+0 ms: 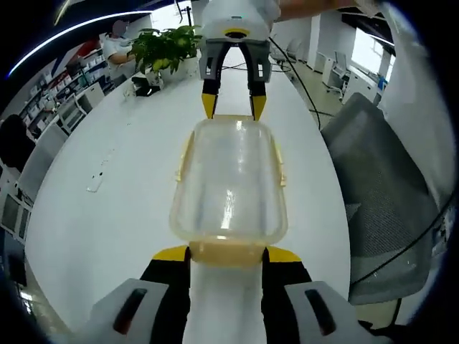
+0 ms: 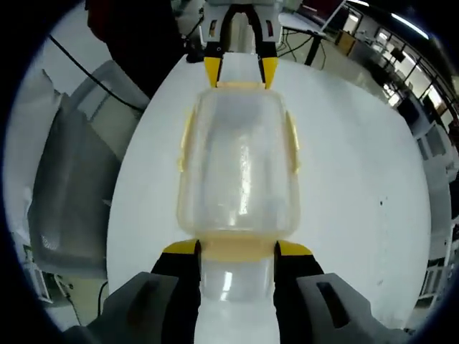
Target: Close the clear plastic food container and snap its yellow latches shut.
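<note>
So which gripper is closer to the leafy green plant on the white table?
Right. The right gripper sits at the clear plastic container's end toward the leafy green plant; the left gripper is at the opposite end, farther away.

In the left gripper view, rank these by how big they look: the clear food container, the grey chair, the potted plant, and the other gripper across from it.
Largest to smallest, as they appear:
1. grey chair
2. clear food container
3. right gripper and potted plant: too alike to rank.
The container sits nearest the camera, which inflates it.
</note>
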Demonstrator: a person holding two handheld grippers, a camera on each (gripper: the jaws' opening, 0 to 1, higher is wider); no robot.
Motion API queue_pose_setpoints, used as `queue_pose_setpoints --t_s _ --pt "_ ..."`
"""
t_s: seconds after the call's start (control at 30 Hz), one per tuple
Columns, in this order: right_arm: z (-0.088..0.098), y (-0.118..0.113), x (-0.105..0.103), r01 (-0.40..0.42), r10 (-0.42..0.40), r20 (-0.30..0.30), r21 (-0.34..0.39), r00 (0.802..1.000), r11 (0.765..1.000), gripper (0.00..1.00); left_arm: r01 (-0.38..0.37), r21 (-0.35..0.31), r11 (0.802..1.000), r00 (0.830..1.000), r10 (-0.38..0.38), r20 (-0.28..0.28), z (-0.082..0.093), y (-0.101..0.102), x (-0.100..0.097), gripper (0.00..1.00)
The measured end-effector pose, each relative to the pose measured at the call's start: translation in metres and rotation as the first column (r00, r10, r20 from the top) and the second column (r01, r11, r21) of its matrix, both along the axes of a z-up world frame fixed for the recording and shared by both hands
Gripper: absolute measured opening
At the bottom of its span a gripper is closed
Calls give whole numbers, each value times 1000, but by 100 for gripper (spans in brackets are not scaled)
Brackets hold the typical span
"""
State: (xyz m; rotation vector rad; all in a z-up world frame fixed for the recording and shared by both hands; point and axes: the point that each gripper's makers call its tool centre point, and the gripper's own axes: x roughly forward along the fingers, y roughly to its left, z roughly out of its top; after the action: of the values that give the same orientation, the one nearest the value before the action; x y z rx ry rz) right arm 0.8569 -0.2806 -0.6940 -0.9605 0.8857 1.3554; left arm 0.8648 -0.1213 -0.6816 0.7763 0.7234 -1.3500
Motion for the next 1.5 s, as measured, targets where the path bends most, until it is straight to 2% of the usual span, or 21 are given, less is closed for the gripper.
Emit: queue_pose_setpoints --t_s 0.3,0.73,0.9,1.5 --pt "-5 -48 -4 32 -32 -3 -14 999 999 36 36 -7 999 999 -36 14 -8 -48 4 32" --pt "-17 -88 -3 58 -58 7 -36 998 998 36 63 -19 998 997 -62 45 -23 -89 9 32" --pt "-23 -94 -3 61 -61 2 -44 998 997 36 70 -15 997 997 -70 37 -28 -95 9 32" --pt "-33 -95 3 56 -58 -28 -49 998 997 36 68 4 998 998 -68 10 -37 -95 11 32"
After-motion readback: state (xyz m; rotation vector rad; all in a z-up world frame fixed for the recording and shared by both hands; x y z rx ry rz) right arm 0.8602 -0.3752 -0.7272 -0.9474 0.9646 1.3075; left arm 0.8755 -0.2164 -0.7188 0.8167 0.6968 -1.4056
